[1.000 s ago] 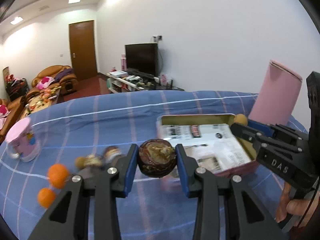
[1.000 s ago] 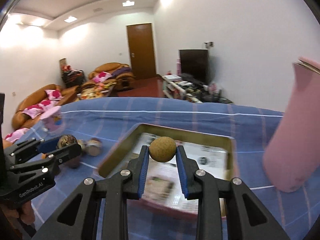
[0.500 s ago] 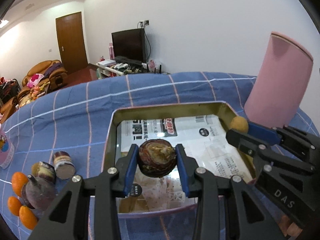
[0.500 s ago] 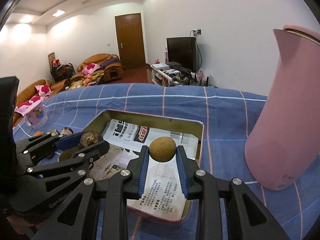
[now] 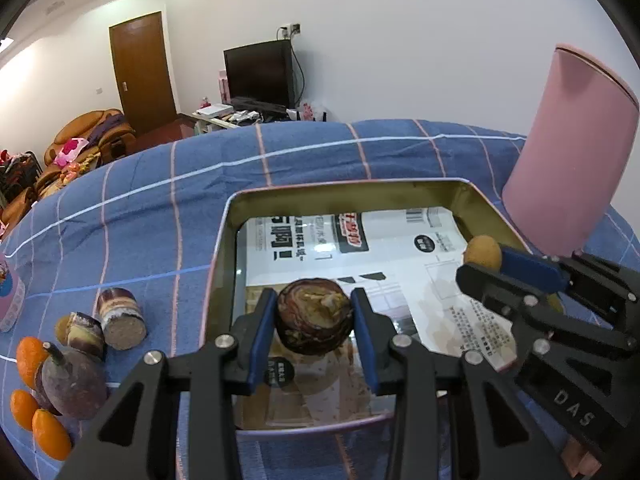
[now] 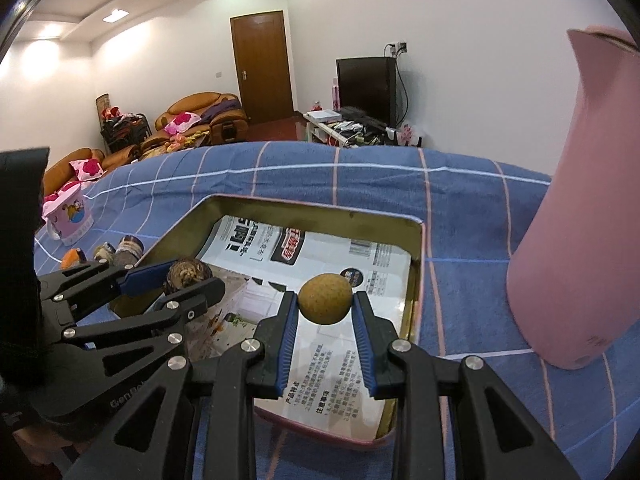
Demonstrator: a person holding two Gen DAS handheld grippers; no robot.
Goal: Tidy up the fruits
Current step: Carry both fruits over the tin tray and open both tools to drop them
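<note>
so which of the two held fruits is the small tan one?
The round tan fruit in the right gripper. The left gripper holds a bigger, dark purple-brown fruit. Both are over the tray.

A tin (image 5: 224, 248) sits on the table (image 5: 140, 208), a jug (image 5: 568, 160) to its right and fruit (image 5: 72, 380) to its left.

"DAS" is printed on the right tool (image 5: 482, 266) (white letters); the tray's newspaper (image 6: 320, 264) print is illegible.

A home living room: leather sofas (image 6: 192, 116), television (image 6: 366, 86), wooden door (image 6: 264, 66)
</note>
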